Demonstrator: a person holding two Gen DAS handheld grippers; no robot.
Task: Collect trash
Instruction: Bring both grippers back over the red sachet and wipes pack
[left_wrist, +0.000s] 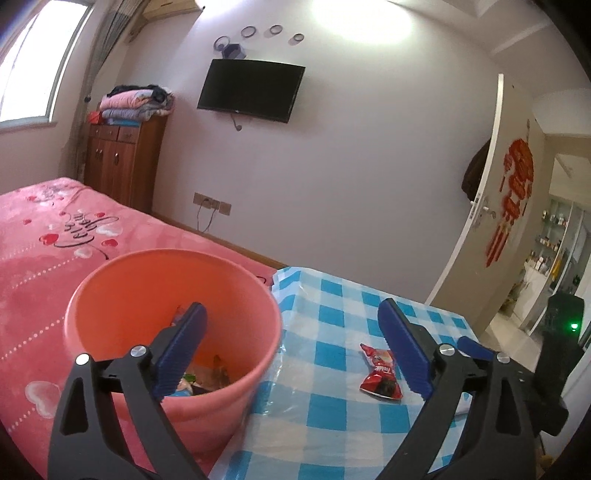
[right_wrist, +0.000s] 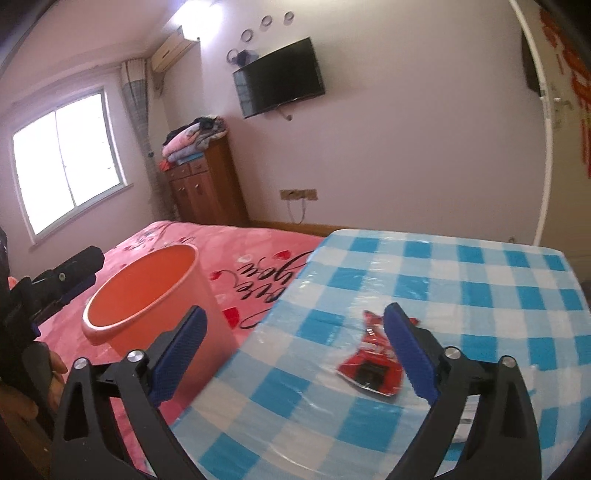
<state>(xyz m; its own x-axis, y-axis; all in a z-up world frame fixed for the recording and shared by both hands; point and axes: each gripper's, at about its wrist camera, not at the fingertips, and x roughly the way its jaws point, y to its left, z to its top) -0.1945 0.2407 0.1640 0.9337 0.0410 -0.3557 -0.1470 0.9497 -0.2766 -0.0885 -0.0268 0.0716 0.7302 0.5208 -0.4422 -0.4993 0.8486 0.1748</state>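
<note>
Both hand-held grippers spread, empty. Red snack wrapper (right_wrist: 371, 360) lies flat on checked worktop (right_wrist: 480, 295), lower right. Right hand-held gripper (right_wrist: 293, 354) should straddle it, pinch a crinkled edge, then carry it to the orange bin (left_wrist: 170, 317).

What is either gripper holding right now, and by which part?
Nothing. The left gripper is open above the bin and table, and the right gripper is open, with the red wrapper lying loose on the table.
</note>
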